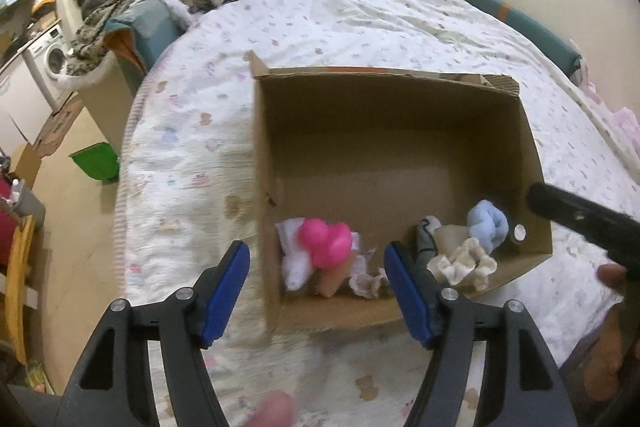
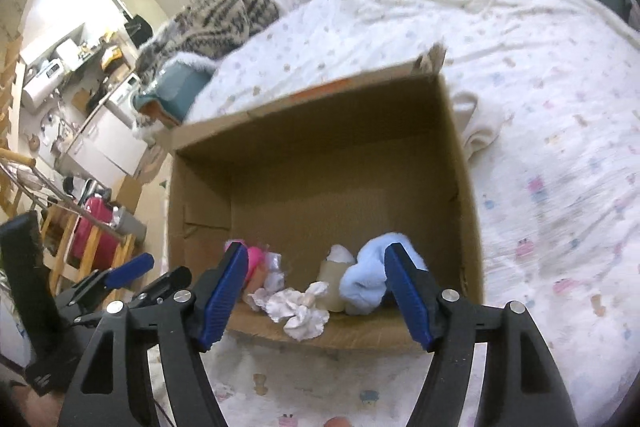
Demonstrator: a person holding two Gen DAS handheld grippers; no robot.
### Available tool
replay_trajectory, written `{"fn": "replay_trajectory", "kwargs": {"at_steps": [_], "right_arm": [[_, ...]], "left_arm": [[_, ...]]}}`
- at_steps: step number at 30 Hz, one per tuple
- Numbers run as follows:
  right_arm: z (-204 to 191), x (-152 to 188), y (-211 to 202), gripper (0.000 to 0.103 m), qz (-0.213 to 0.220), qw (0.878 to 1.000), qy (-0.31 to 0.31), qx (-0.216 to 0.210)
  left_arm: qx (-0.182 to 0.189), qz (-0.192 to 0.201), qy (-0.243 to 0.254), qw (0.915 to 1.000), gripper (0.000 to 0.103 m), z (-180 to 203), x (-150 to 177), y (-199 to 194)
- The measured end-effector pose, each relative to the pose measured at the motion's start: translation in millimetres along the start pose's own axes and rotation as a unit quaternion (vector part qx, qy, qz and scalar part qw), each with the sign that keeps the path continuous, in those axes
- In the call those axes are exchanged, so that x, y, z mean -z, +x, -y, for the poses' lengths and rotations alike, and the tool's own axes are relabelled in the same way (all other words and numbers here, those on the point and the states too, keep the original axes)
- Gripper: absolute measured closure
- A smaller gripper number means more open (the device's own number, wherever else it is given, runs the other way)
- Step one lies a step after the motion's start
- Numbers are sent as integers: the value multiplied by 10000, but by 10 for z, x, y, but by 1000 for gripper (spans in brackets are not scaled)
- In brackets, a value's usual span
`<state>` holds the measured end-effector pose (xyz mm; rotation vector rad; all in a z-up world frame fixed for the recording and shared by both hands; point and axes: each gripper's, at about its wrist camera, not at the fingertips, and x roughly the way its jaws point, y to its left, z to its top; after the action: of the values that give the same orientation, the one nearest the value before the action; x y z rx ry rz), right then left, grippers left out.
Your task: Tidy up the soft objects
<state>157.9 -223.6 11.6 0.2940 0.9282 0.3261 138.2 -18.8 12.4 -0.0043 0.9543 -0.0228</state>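
Both grippers, left (image 1: 318, 291) and right (image 2: 316, 293), wide apart and empty; soft toys already in box (image 1: 400, 115) at 6 o'clock, nothing visible outside.

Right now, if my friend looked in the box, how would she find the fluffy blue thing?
Start at the big cardboard box sitting open on the white bed cover. Look along its near wall, toward the right-hand corner, where small soft things are bunched together. The blue sock is the only pale blue one, fuzzy and rolled into a ball, beside a cream frilly cloth.
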Motion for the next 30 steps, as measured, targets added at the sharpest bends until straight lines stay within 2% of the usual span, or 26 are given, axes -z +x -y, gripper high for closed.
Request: {"fn": "replay_trajectory", "kwargs": {"at_steps": [3,5,6,10,14,16,18,25,28,30], "right_arm": [[-78,23,-189,13,128,9997,-121,192],[-94,55,-309,0,210,9994,-82,267],[-91,83,-376,0,260,9992,-27,302],[-122,171,-576,0,509,9981,63,348],[-144,287,-700,0,687,9966,45,462],[-162,361,-773,0,830,9950,-15,554],[-179,419,-829,0,953,9933,-40,646],[-242,660,-879,0,1071,9914,-111,747],[-279,794,-817,0,1138,9893,-311,857],[-286,832,-721,0,991,9890,-371,1033]], "left_arm": [[61,61,-238,9997,36,-115,25,-145],[33,118,-330,9994,29,-185,60,-273],[17,142,-391,9991,22,-222,79,-342],[-21,352,-608,9975,8,-350,190,-619],[-86,608,-627,9961,0,-389,283,-821],[-36,701,-585,9958,0,-398,328,-902],[-165,831,-540,9949,0,-397,400,-999],[-251,1040,-402,9934,0,-339,629,-1144],[-260,1022,-412,9936,0,-328,726,-1135],[-126,868,-604,9943,0,-366,784,-1073]]}}
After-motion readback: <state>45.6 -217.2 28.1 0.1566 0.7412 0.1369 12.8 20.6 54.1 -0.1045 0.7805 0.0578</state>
